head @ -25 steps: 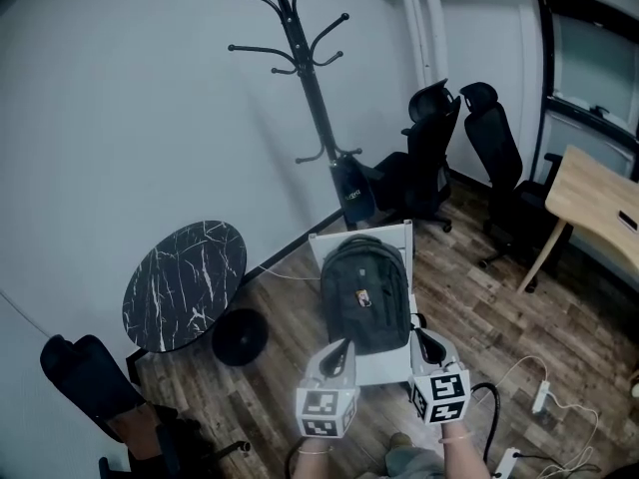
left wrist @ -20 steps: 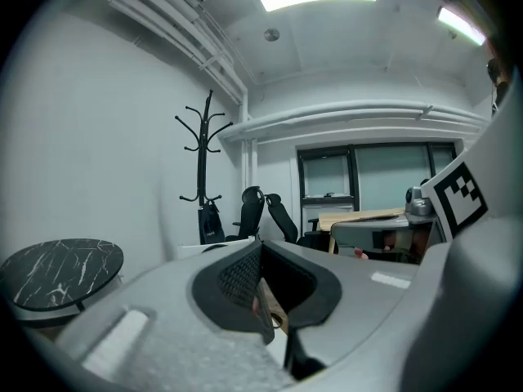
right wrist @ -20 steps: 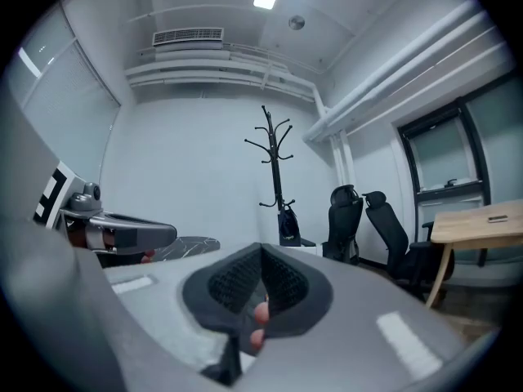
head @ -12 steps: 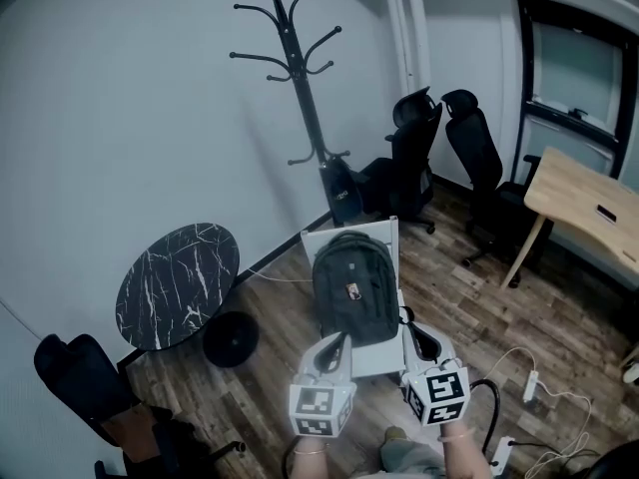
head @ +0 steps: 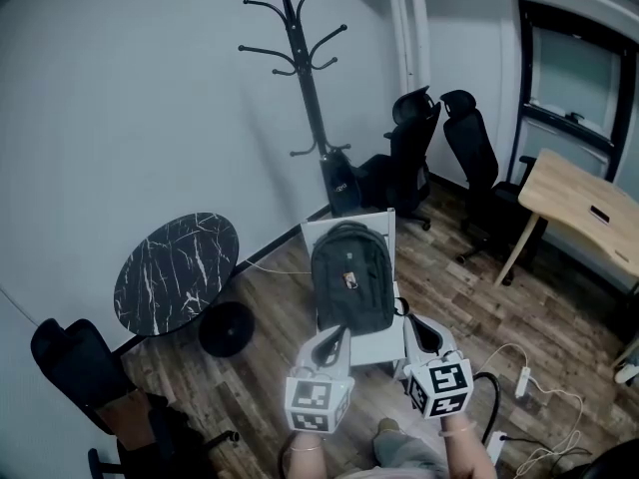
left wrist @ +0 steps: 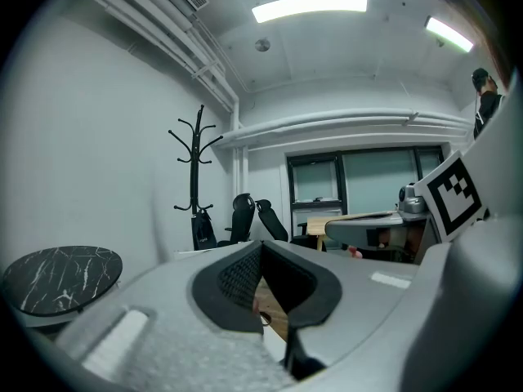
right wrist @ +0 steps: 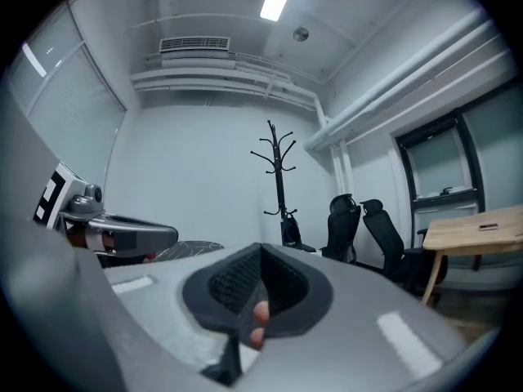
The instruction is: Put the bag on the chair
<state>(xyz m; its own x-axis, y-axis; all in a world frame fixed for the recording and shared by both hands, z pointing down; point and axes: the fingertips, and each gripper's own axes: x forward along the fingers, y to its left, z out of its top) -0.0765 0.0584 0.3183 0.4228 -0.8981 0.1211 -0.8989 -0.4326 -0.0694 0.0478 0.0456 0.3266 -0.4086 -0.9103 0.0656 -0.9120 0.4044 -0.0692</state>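
Note:
A dark grey backpack [head: 351,279] stands upright on the white chair [head: 375,348], leaning on its backrest. My left gripper [head: 337,339] hovers in front of the chair's left front corner, jaws shut with nothing between them. My right gripper [head: 421,331] is level with it at the chair's right front corner, also shut and empty. Neither touches the bag. In the left gripper view the shut jaws [left wrist: 263,278] point into the room; the right gripper view shows its shut jaws [right wrist: 260,284] the same way.
A round black marble table [head: 176,269] with a black base [head: 226,328] stands left of the chair. A coat stand [head: 310,78] with a bag at its foot rises behind. Two black office chairs [head: 439,158] and a wooden desk [head: 581,200] are right. Cables and a power strip [head: 522,380] lie on the floor.
The head view has drawn back and shifted a little; the chair and backpack sit slightly farther and smaller. Both grippers stay shut in front of the chair.

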